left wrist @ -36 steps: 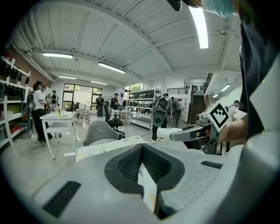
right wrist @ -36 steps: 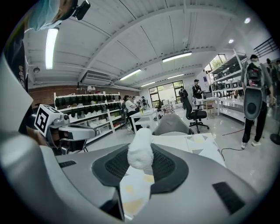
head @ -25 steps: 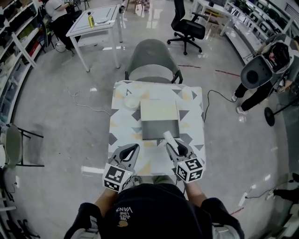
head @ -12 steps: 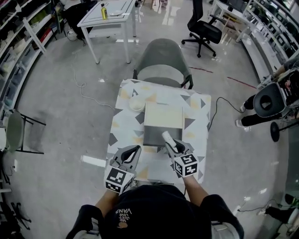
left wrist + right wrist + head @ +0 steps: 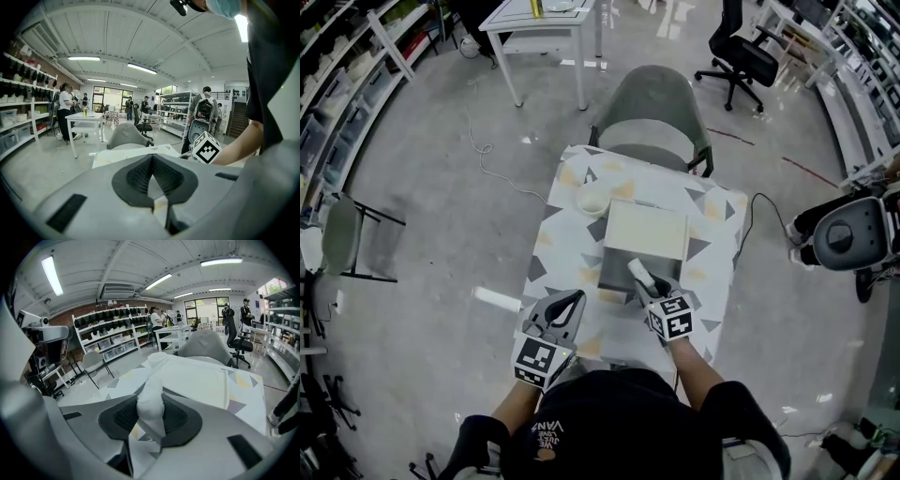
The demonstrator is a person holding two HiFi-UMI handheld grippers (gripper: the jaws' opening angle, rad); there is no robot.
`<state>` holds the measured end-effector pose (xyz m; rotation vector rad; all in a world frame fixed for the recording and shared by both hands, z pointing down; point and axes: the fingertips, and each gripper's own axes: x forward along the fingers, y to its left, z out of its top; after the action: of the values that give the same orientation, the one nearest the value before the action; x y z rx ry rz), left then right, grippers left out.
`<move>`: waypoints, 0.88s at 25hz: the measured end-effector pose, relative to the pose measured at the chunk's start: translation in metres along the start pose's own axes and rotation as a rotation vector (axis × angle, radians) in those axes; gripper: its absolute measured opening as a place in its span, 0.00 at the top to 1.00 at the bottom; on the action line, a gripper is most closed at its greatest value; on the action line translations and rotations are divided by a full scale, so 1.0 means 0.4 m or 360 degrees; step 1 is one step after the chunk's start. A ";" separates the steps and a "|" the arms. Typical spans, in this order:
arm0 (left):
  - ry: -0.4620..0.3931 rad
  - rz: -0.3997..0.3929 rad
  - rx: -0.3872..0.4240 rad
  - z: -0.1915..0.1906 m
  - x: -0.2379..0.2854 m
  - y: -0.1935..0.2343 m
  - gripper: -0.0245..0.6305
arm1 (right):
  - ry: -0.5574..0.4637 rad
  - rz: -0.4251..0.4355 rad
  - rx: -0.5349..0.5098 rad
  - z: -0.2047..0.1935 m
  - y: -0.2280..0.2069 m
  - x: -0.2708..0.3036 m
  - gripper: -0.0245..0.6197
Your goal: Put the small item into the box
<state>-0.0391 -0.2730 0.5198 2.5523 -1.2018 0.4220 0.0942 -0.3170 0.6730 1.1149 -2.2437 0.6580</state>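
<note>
the box's [image 5: 615,272] dark inside is partly hidden behind the right gripper [image 5: 648,284]. that gripper is clamped on a soft, white, rounded small item [image 5: 637,270] at the box's near edge. the flat cream lid [image 5: 647,230] lies open at 12 o'clock. the left gripper [image 5: 576,296], jaws together and empty, hovers at 7 o'clock over bare patterned table [image 5: 717,277].

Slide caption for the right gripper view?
Right hand-held gripper holds a white item, box ahead on the table.
</note>
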 end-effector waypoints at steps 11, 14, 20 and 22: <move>0.0041 0.0095 -0.0052 -0.030 -0.004 0.016 0.95 | 0.0234 0.0035 -0.0032 -0.062 -0.045 0.123 0.77; 0.0045 0.0110 -0.0060 -0.031 0.001 0.018 0.95 | 0.0296 0.0028 -0.0038 -0.074 -0.063 0.145 0.77; 0.0065 0.0127 -0.0083 -0.043 0.002 0.015 0.95 | 0.0396 0.0109 -0.0059 -0.082 -0.067 0.185 0.77; 0.0075 0.0124 -0.0084 -0.047 0.004 0.012 0.95 | 0.0420 0.0141 -0.0071 -0.085 -0.062 0.198 0.77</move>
<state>-0.0444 -0.2699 0.5382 2.4438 -1.2813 0.4588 0.0828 -0.3532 0.7545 0.8563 -2.0793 0.7412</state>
